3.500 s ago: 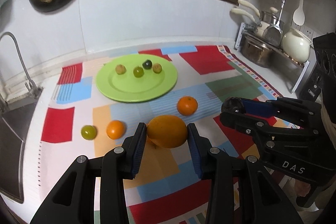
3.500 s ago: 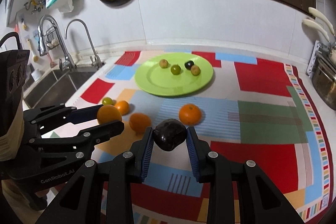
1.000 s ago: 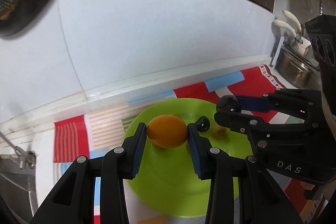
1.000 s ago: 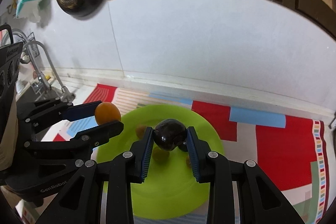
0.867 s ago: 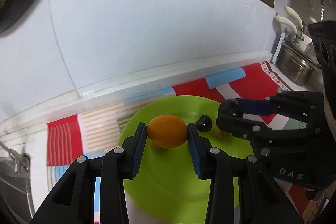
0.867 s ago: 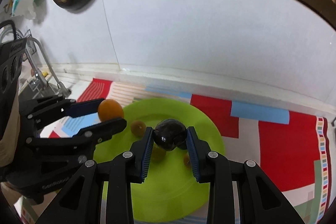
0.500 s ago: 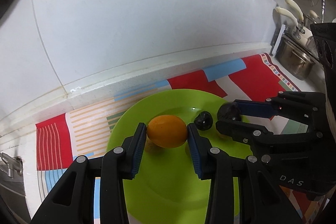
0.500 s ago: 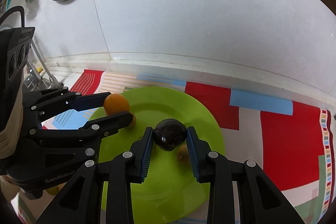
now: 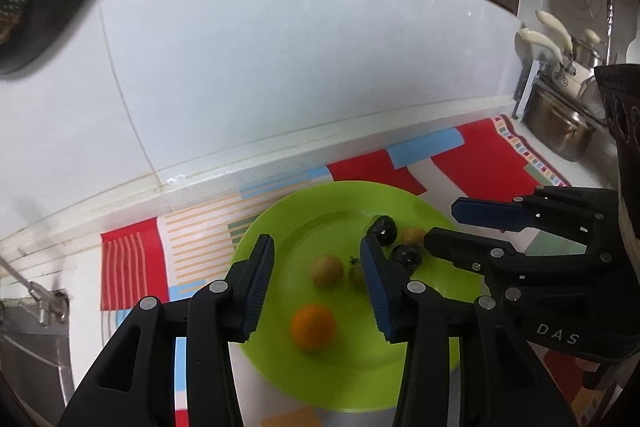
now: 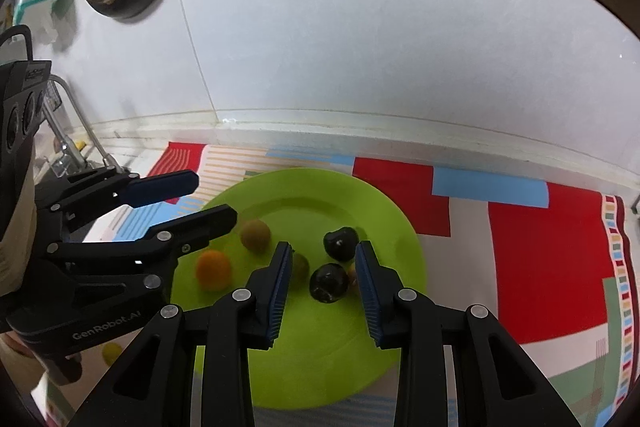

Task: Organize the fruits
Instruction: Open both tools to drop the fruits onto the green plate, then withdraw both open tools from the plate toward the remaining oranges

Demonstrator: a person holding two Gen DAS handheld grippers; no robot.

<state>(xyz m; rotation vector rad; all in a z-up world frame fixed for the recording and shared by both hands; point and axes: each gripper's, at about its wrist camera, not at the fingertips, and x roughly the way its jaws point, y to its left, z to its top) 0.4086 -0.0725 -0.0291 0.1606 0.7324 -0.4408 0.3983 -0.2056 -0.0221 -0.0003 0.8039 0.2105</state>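
A green plate (image 9: 436, 379) (image 10: 320, 379) lies on a colourful mat. An orange (image 9: 313, 327) (image 10: 213, 270) rests loose on it, below my open, empty left gripper (image 9: 318, 287), which also shows in the right wrist view (image 10: 208, 201). A dark round fruit (image 10: 329, 283) (image 9: 406, 257) lies on the plate between the fingers of my open right gripper (image 10: 322, 283), which also shows in the left wrist view (image 9: 444, 225). A second dark fruit (image 10: 341, 242) and small yellowish fruits (image 10: 255, 235) also lie on the plate.
The white tiled wall (image 10: 360, 47) rises just behind the plate. A sink with a tap (image 10: 72, 143) is to the left. Pots on a rack (image 9: 560, 131) stand to the right. A yellow fruit (image 10: 111, 353) lies on the mat at lower left.
Both grippers have opened. The orange has dropped from the left gripper onto the plate, and the dark fruit from the right gripper onto the plate. Both grippers have risen slightly.
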